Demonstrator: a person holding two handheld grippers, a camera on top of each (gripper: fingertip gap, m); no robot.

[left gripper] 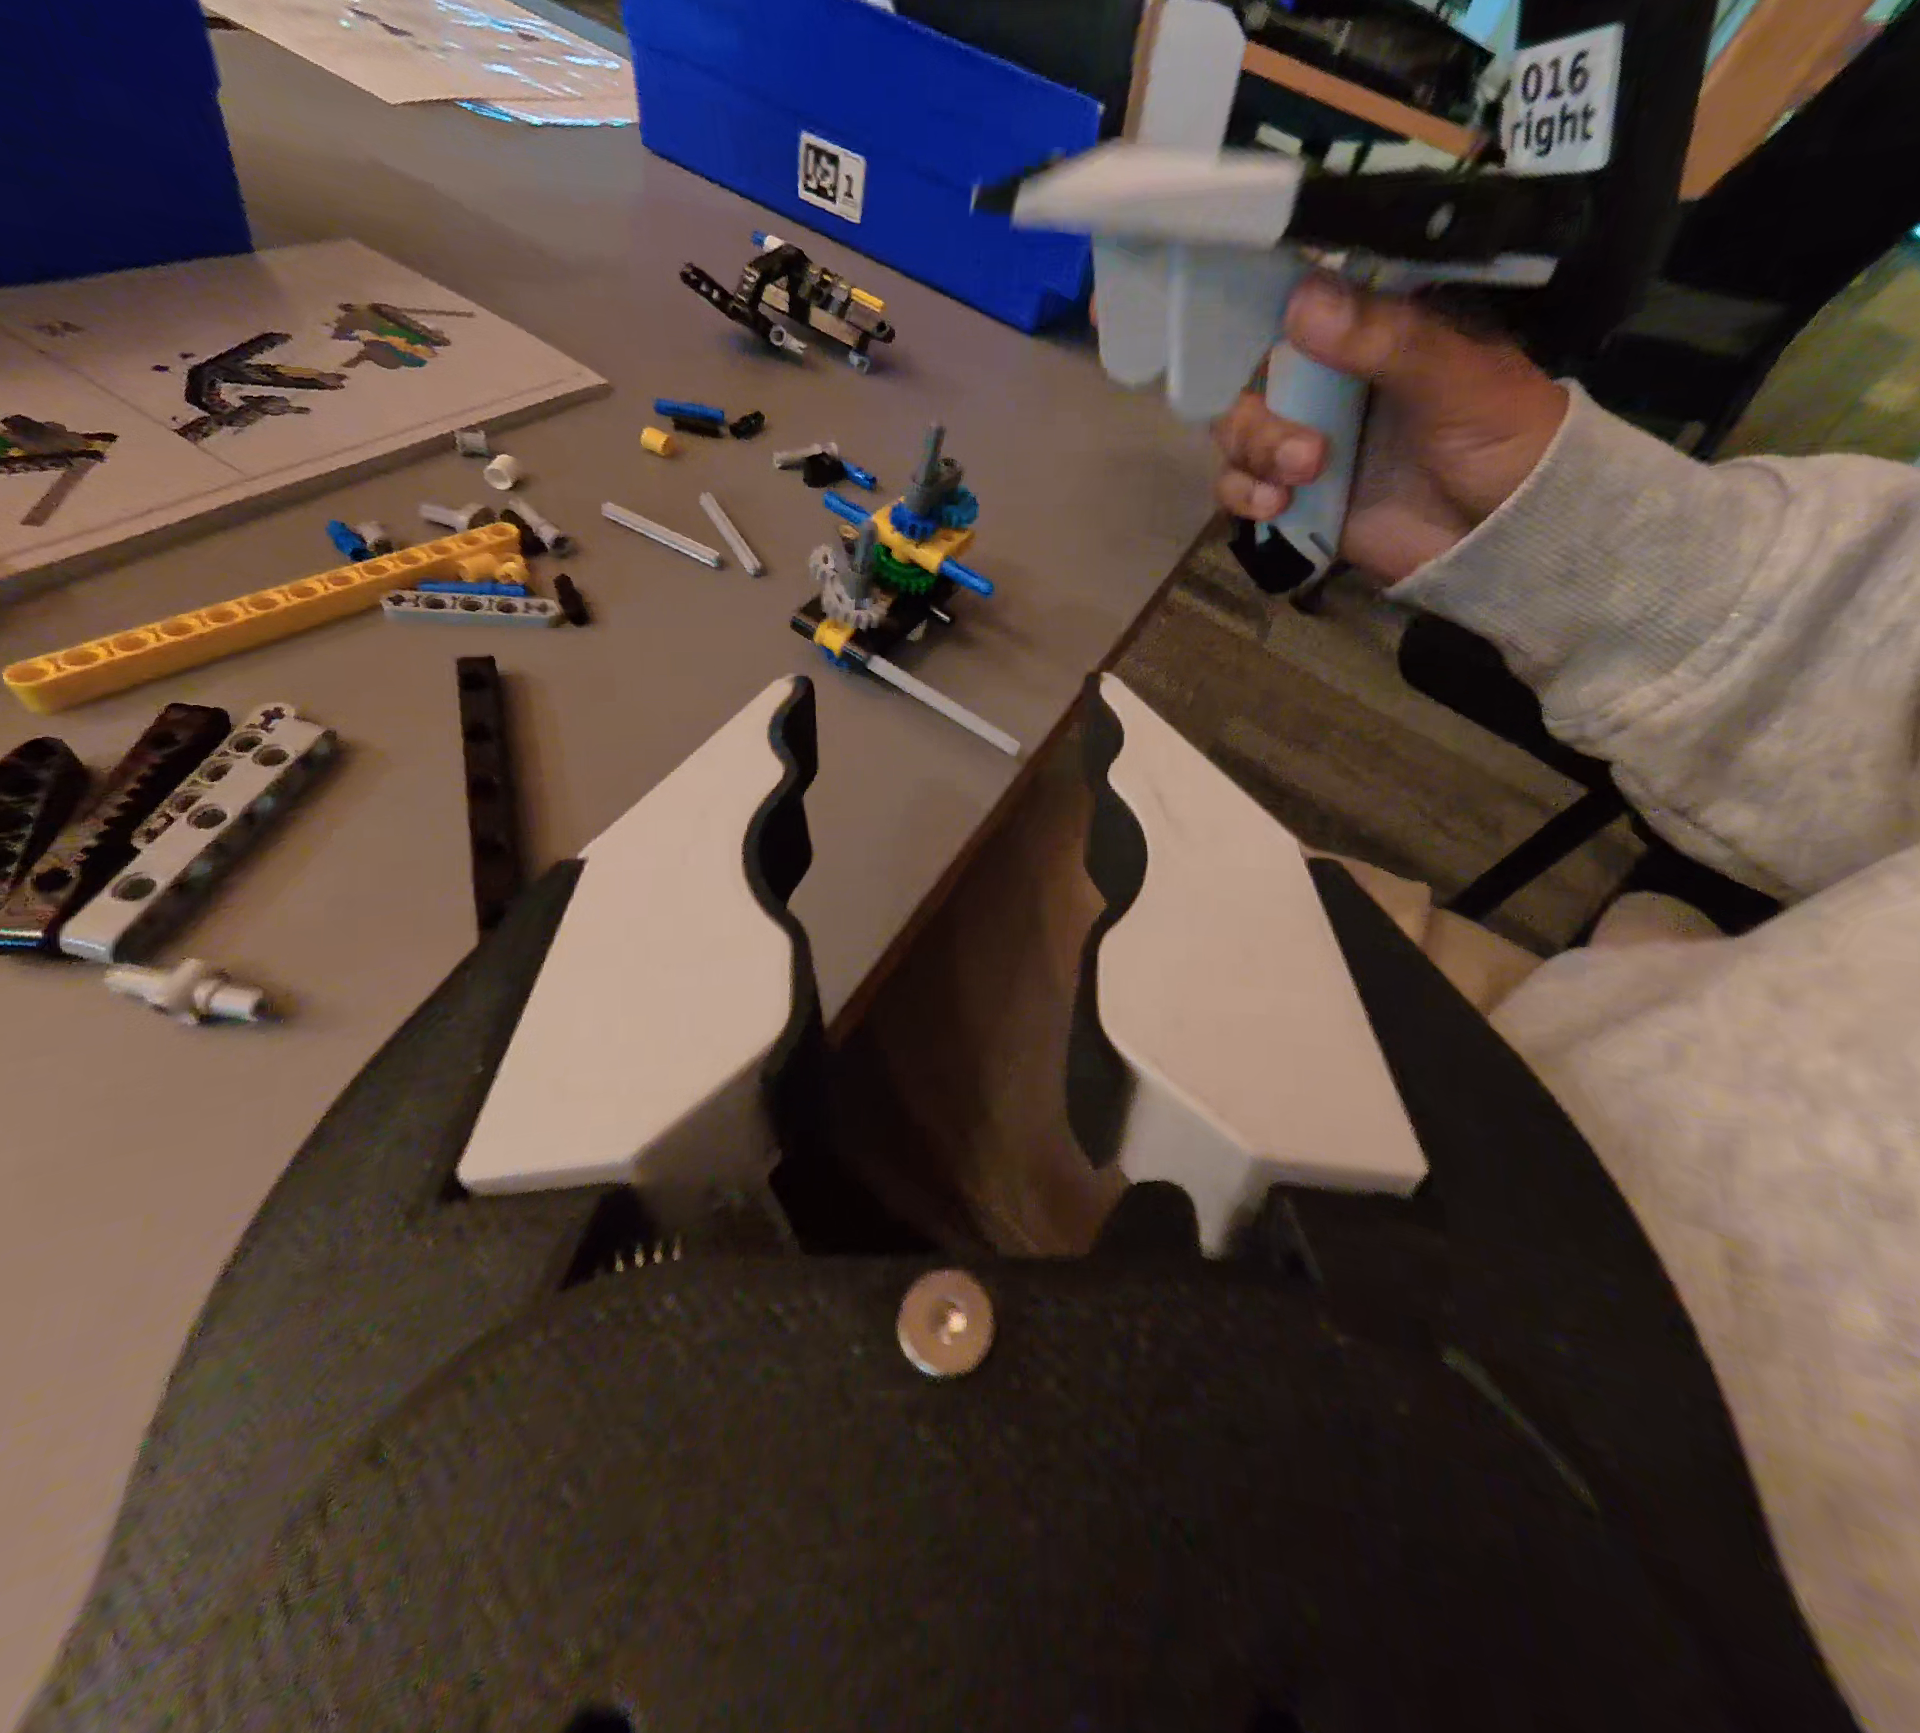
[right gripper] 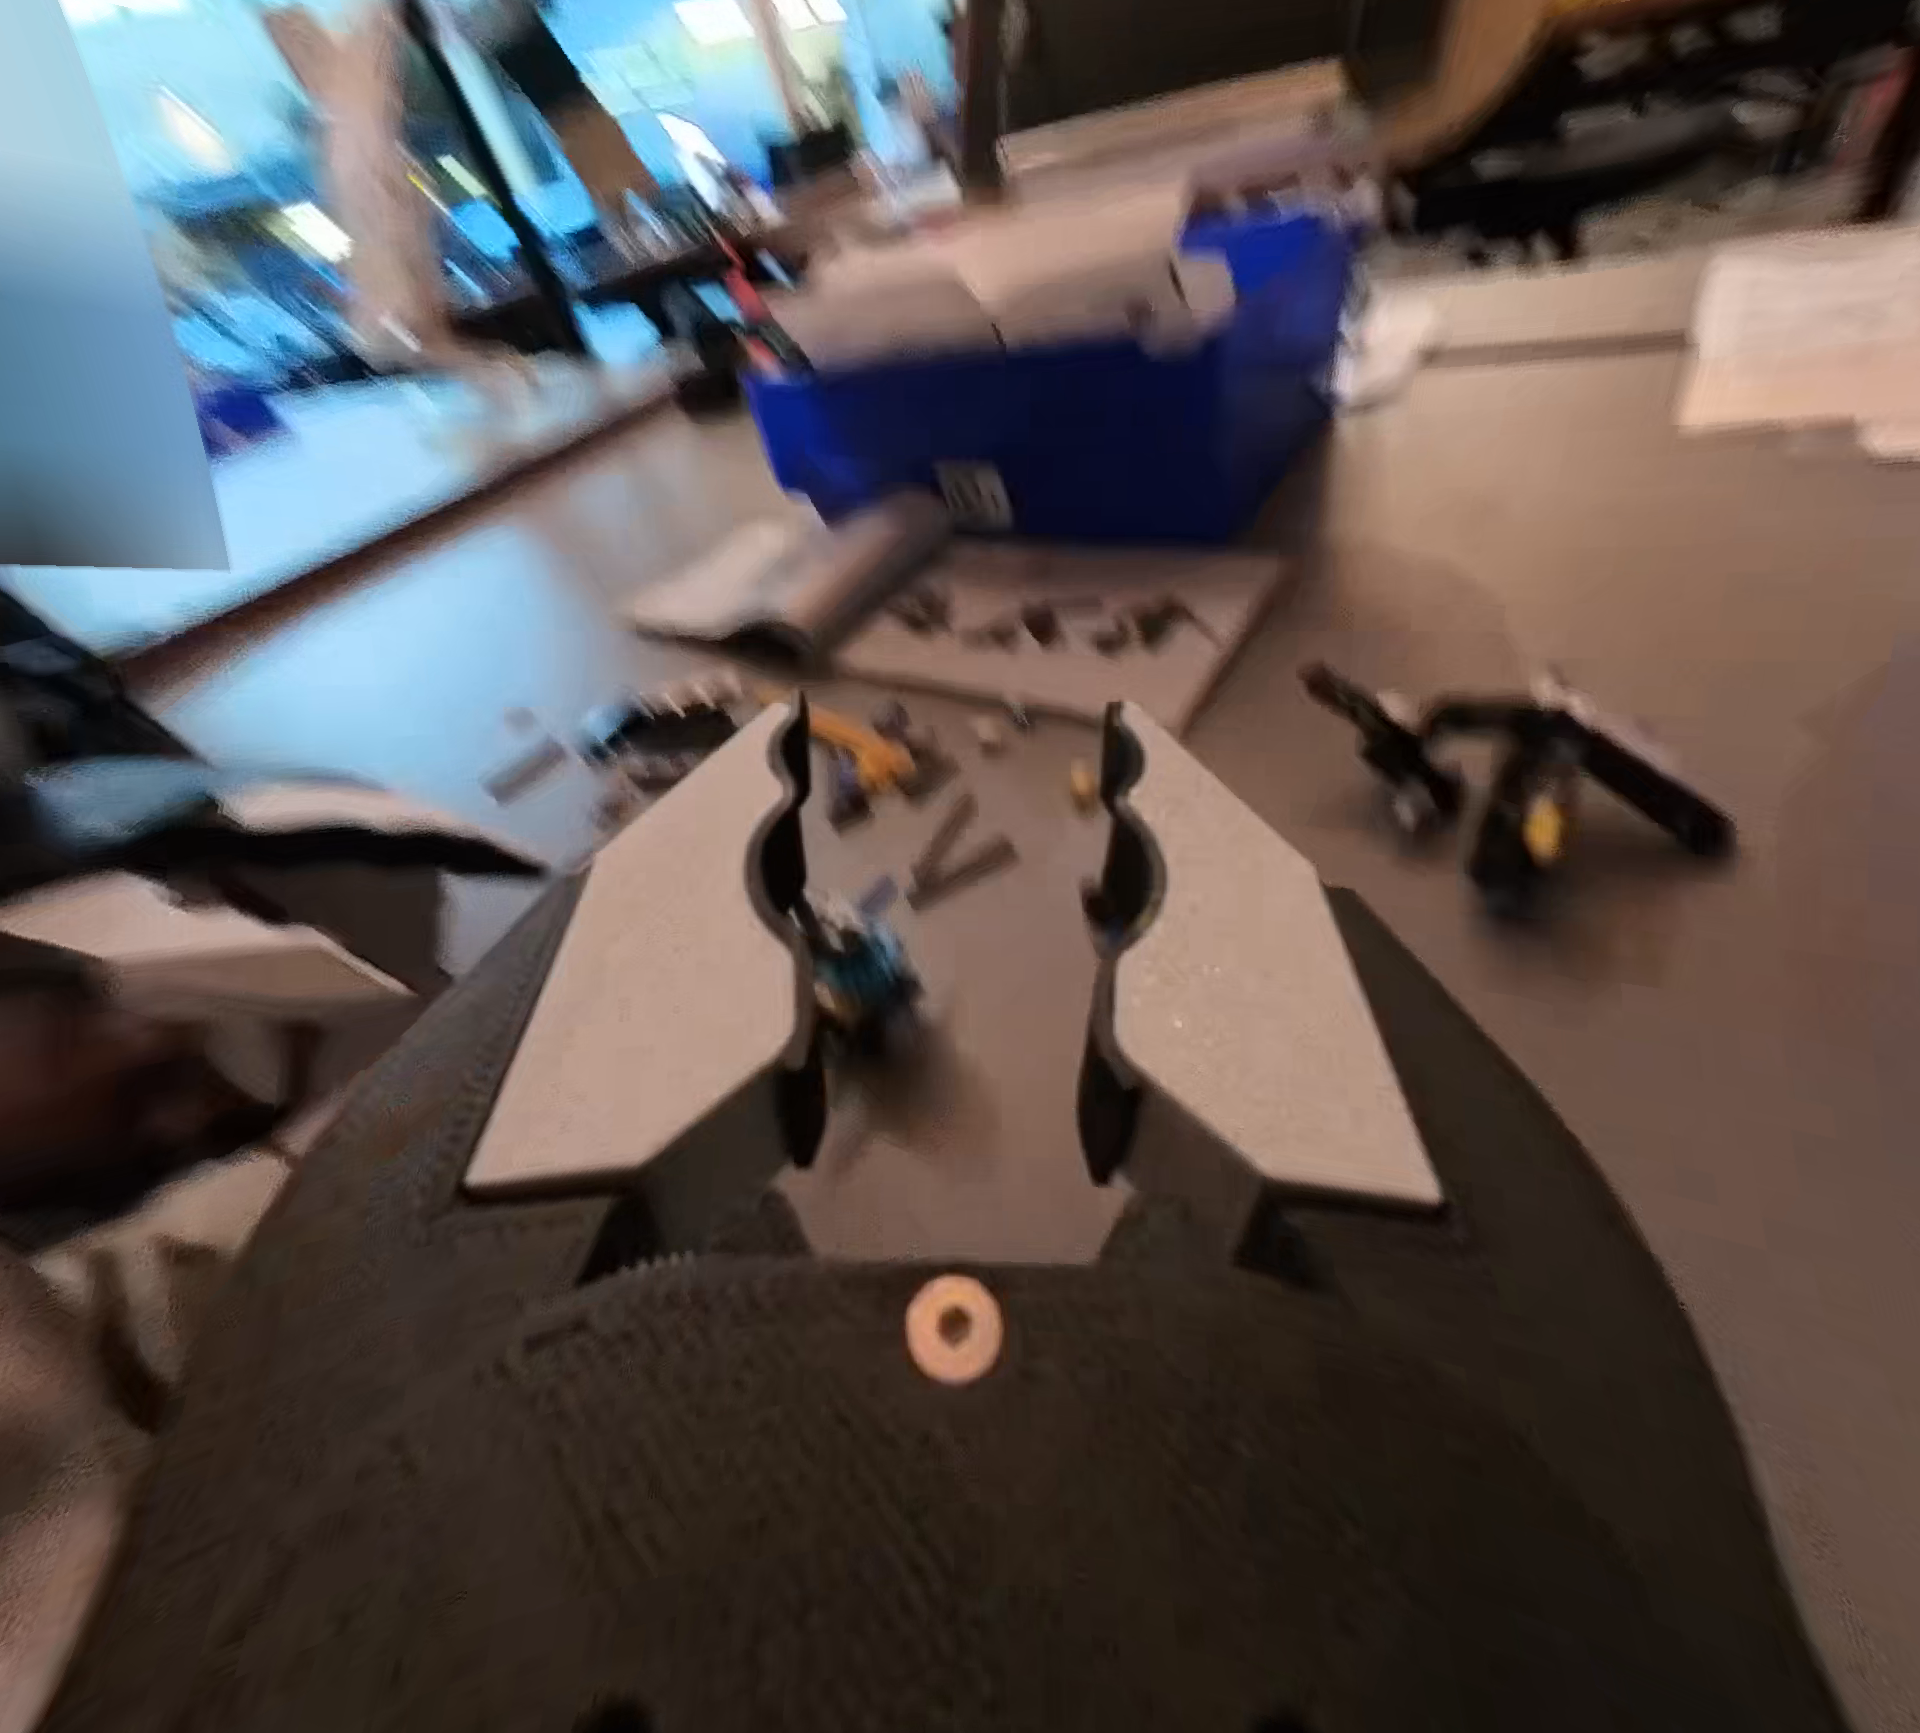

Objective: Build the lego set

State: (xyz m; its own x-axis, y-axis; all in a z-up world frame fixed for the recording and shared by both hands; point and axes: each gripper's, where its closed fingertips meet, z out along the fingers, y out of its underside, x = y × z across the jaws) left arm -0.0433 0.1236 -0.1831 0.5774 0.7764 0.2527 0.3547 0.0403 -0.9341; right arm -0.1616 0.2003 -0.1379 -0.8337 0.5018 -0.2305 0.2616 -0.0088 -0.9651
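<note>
Indoor light is moderate and soft, laying only faint shadows on the grey table, while the glossy paper sheet at the far side catches bluish glare. The left wrist view is mostly sharp, with wide-angle bending toward the edges and motion blur on the right gripper. The right wrist view is heavily smeared throughout, bright blue windows washing the table's left side.
</note>
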